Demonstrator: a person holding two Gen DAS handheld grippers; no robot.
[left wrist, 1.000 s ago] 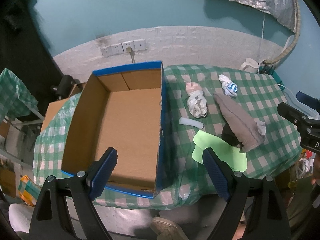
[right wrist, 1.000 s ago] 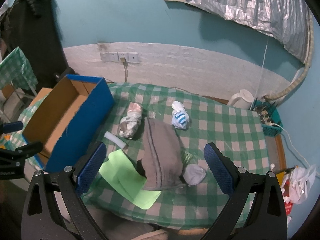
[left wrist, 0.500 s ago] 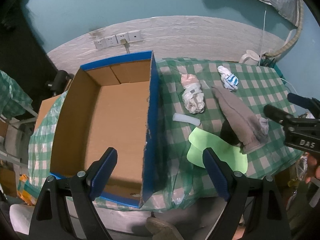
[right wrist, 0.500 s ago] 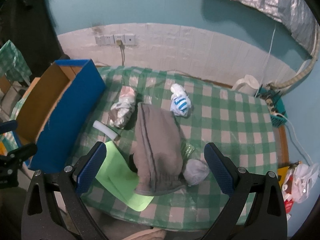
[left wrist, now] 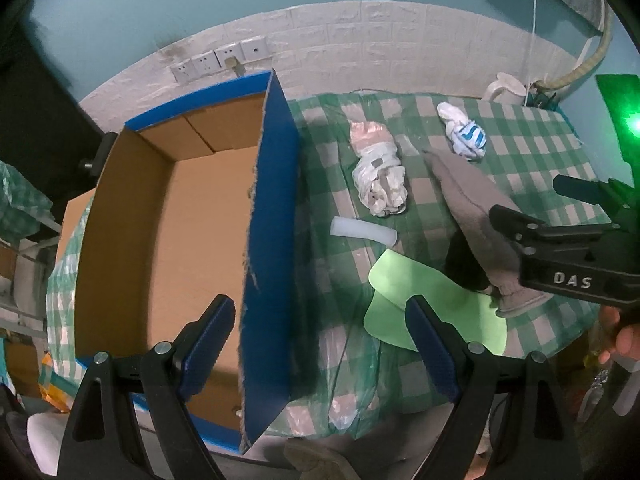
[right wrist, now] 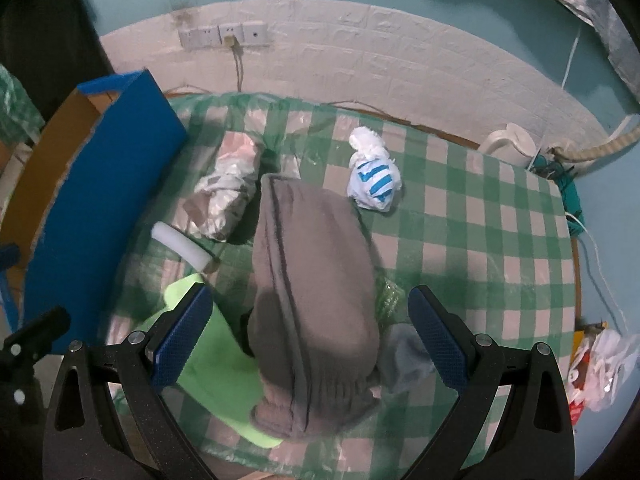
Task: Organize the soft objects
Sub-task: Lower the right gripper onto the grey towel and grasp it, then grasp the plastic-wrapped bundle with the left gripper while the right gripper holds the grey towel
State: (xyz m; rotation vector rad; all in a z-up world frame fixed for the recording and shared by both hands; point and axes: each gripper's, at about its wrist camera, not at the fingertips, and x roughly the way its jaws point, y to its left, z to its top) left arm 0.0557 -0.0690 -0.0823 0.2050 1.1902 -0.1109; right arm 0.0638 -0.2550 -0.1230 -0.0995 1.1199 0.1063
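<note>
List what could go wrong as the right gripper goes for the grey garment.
The open right gripper hangs over the grey garment, which overlaps the green sheet and a pale sock. A grab might drag either along.

The garment is bulky, so part may catch on the wall of the cardboard box during the drop.

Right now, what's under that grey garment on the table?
The grey garment overlaps the green sheet on its left, something dark at that edge, and a pale sock-like piece on its right. Whatever lies beneath its middle is covered.
</note>
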